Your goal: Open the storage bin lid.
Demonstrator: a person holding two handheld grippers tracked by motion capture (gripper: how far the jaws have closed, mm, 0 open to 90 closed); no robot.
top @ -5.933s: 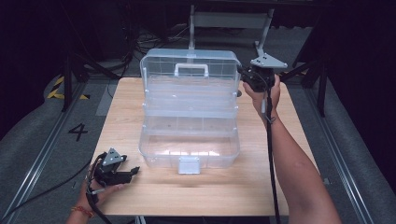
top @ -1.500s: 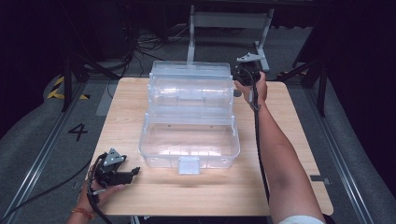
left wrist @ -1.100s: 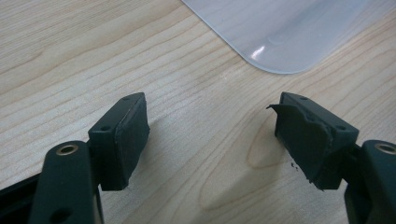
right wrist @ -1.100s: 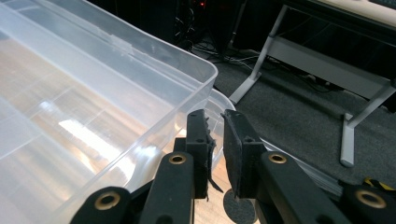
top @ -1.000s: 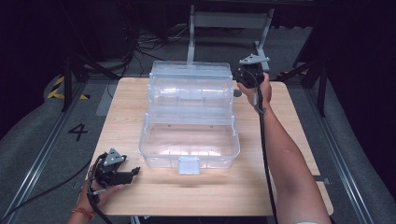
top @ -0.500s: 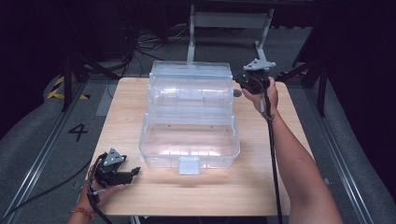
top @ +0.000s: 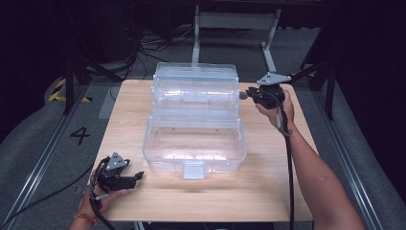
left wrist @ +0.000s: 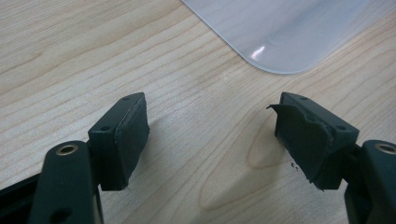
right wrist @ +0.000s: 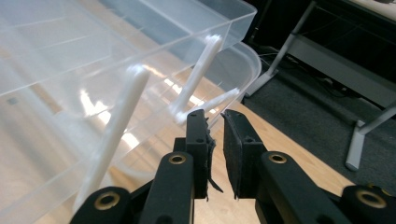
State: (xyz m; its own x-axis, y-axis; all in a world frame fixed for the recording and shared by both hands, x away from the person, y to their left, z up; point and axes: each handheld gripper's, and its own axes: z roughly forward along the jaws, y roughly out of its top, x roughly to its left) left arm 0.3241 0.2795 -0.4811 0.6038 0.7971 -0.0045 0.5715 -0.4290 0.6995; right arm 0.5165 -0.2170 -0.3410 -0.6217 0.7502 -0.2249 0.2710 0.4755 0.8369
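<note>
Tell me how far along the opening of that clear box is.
Done, by the look of it: the clear box stands open, its upper tray stepped back behind the lower tub. In hand: the right gripper is at the tray's right end beside the white link arms, fingers nearly together on nothing. The left gripper rests open on the table. Left: probably only drawing the right gripper away.

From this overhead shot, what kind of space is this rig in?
Likely a lab or data-recording bay, not a home: a lone wooden table on grey matting, a floor marking "4", loose cables and metal stand legs in the dark behind.
</note>
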